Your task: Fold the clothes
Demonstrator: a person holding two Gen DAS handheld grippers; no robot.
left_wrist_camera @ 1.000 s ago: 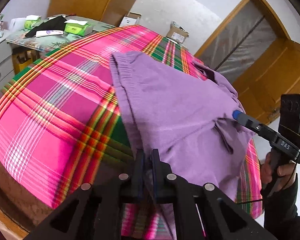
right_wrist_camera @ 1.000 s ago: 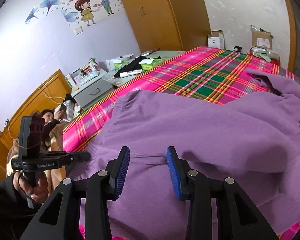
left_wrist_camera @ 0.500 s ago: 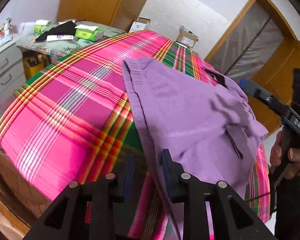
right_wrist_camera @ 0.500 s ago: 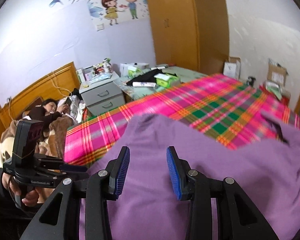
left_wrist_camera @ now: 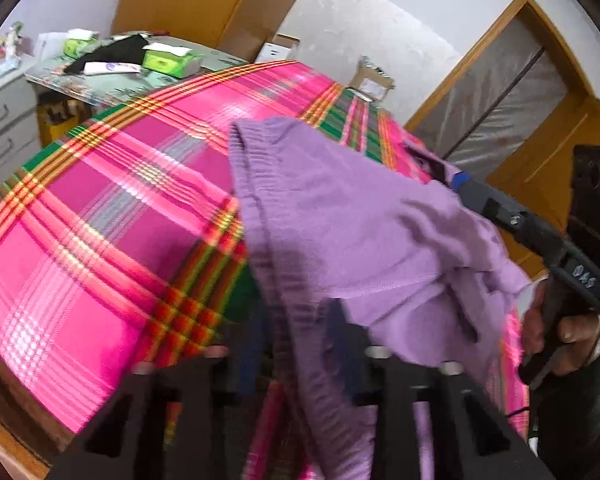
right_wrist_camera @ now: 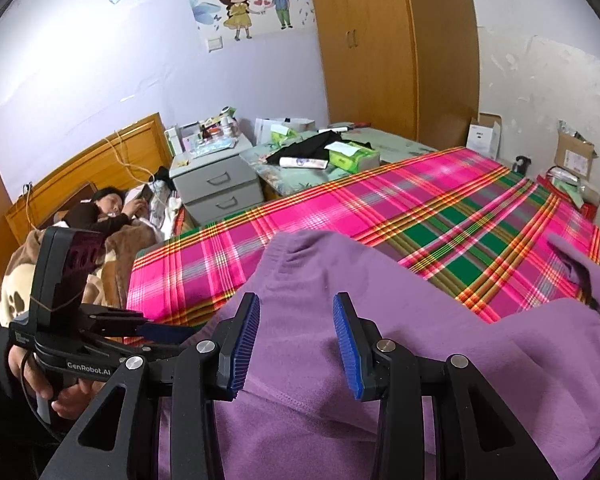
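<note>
A plain lilac-purple garment (right_wrist_camera: pixel 380 320) with a ribbed edge lies on a pink plaid bedspread (right_wrist_camera: pixel 440 216) crossed by green, orange, yellow and white stripes; the black right gripper (right_wrist_camera: pixel 296 340) has blue ridged pads (right_wrist_camera: pixel 346 344), beyond them a grey drawer unit (right_wrist_camera: pixel 216 188)

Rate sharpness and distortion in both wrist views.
Left wrist view: motion-blurred, especially the left gripper and purple knit sweater; fisheye bulges the pink plaid bedspread. Right wrist view: sharp, evenly lit, with walls curving at the edges.
</note>
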